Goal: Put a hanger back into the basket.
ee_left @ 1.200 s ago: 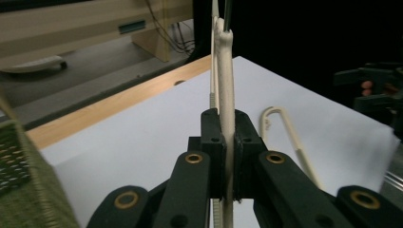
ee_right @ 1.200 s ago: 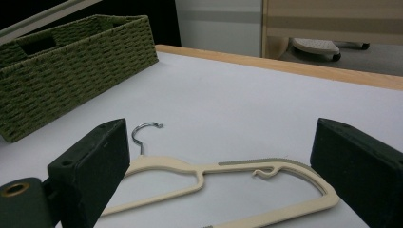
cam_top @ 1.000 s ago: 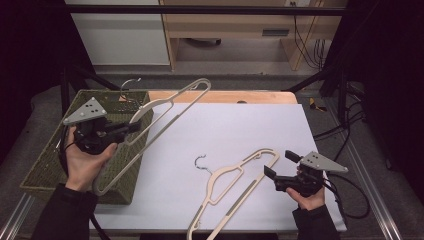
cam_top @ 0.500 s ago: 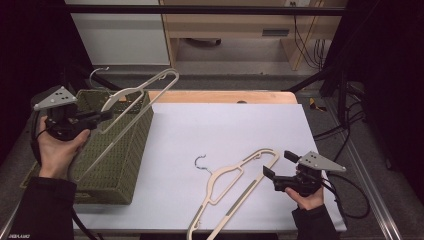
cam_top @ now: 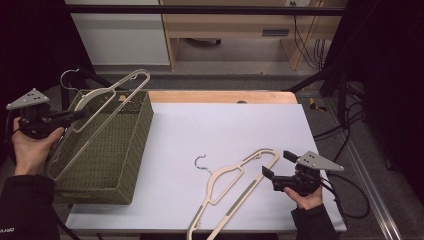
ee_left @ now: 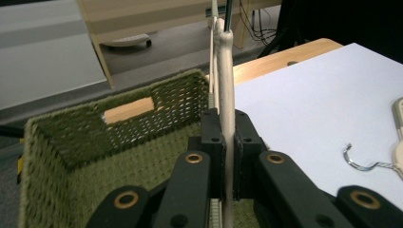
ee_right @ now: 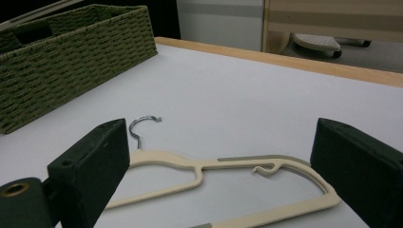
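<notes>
A cream plastic hanger [cam_top: 107, 95] with a metal hook hangs tilted over the green woven basket [cam_top: 100, 165] at the table's left. My left gripper [cam_top: 80, 115] is shut on one arm of it. In the left gripper view the pads [ee_left: 211, 142] pinch the hanger's bar [ee_left: 225, 71] above the basket's inside [ee_left: 71, 142]. A second cream hanger [cam_top: 235, 185] lies flat on the white table top near the front. My right gripper [cam_top: 277, 165] stands open just right of it, low over the table. In the right gripper view that hanger [ee_right: 209, 165] lies between and beyond the wide-apart jaws.
The white table top [cam_top: 225, 125] has a wooden strip [cam_top: 220, 96] along its far edge. Beyond it are a white cabinet and wooden shelving. Cables [cam_top: 345, 135] hang at the right. The basket [ee_right: 71, 61] stands at the left in the right gripper view.
My left hand has carried the held hanger leftward, from over the basket's right side to over its left side. The right gripper and the lying hanger have not moved.
</notes>
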